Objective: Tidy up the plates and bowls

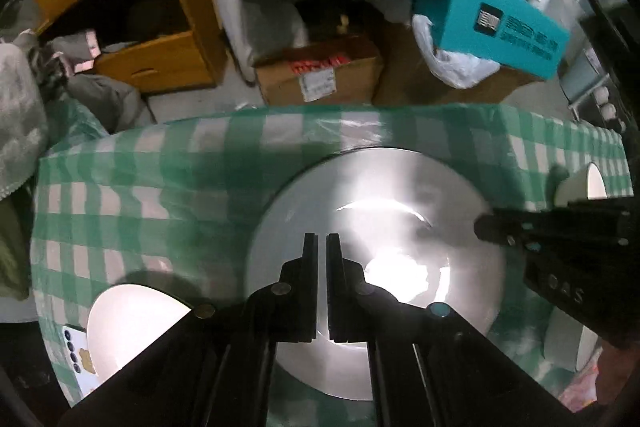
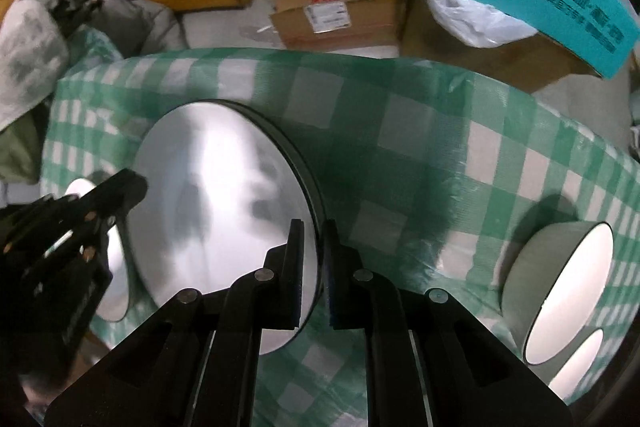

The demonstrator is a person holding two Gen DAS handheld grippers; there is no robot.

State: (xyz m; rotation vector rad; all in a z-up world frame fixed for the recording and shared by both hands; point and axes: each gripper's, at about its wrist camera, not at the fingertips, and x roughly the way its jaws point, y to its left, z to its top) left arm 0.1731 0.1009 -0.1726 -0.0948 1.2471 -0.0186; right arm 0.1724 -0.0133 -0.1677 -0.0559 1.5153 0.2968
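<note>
A large grey plate (image 1: 372, 195) (image 2: 208, 195) lies on the green checked tablecloth (image 1: 140, 187). My left gripper (image 1: 322, 237) hovers over the plate's middle, its fingers nearly together with nothing between them. My right gripper (image 2: 312, 225) is closed on the plate's right rim, one finger over it and one outside. A small white plate (image 1: 128, 323) sits at the left; in the right wrist view it (image 2: 116, 267) is partly behind the left gripper. A white bowl with a dark rim (image 2: 568, 279) (image 1: 584, 187) sits at the right, with another bowl (image 2: 580, 359) in front of it.
A phone (image 1: 74, 351) lies by the small plate at the table's left edge. Beyond the table's far edge are cardboard boxes (image 1: 320, 75), a teal box (image 1: 496, 23), a plastic bag (image 1: 452, 63) and a wooden cabinet (image 1: 152, 27).
</note>
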